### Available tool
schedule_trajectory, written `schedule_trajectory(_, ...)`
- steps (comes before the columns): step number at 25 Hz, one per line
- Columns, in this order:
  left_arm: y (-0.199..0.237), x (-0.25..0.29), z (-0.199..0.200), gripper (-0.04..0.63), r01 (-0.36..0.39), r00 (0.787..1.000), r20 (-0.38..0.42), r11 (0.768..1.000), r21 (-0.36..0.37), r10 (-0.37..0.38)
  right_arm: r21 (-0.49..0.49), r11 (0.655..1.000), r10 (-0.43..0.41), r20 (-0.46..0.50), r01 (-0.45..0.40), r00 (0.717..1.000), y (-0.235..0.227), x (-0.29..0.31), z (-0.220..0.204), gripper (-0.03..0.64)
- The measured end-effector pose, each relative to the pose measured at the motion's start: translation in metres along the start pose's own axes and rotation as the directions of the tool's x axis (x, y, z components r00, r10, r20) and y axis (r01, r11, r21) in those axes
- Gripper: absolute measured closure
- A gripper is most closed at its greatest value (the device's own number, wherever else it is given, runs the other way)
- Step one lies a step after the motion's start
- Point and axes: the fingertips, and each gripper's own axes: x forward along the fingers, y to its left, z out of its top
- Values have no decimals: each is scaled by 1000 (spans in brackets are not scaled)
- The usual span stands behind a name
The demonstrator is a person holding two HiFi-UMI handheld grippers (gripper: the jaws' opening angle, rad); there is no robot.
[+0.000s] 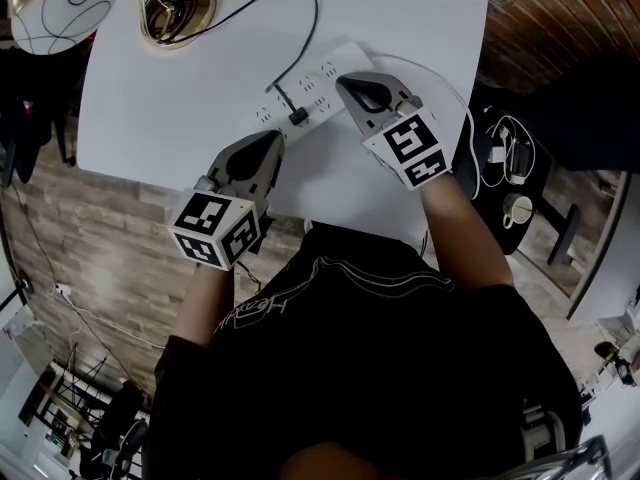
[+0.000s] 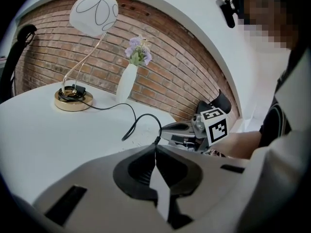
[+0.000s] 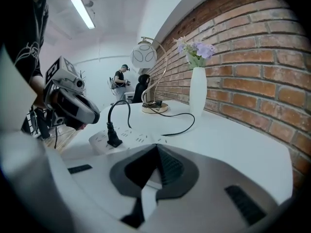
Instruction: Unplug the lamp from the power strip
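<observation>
Left gripper (image 1: pixel 276 136): jaws pressed together, nothing between them. It hovers at the near end of the power strip (image 1: pixel 322 90), probably to pin the strip down.
Right gripper (image 1: pixel 344 81): jaws also closed and empty, its tip over the strip beside the plug's right.
Plug (image 1: pixel 297 117): black and upright, seated in the strip between the two gripper tips; it seems to touch neither.
Cord (image 1: pixel 305 3): runs slack across the white table (image 1: pixel 180 98) to the lamp base (image 1: pixel 178 10) at the far corner.
Judgement: the right gripper must spread its jaws before it can take the plug.
</observation>
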Motion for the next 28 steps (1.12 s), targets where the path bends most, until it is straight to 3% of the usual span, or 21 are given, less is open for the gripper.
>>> schedule_trajectory(4, -2, 4, 4, 591, 28, 999, 18, 998, 49, -29, 6, 1000, 2, 17, -3, 1000, -2, 0, 1, 621)
schedule_trajectory(7, -4, 11, 2, 587, 48, 999, 0, 989, 137, -49, 14, 1000, 9, 16, -10, 1000, -2, 0, 2, 621)
schedule_trajectory(11, -8, 21, 2, 481, 105, 994, -39, 965, 240, -99, 22, 1000, 9, 18, -10, 1000, -2, 0, 2, 620)
schedule_trajectory(17, -11, 33, 5, 449, 146, 988, -98, 907, 396, -117, 21, 1000, 7, 21, -7, 1000, -2, 1, 1, 620)
schedule_trajectory(23, -11, 45, 1, 458, 155, 985, -147, 866, 476, -96, 22, 1000, 6, 15, -6, 1000, -3, 0, 0, 621)
schedule_trajectory(28, -10, 52, 0, 530, 150, 982, -176, 835, 529, -65, 23, 1000, 9, 17, -10, 1000, -1, 0, 1, 620)
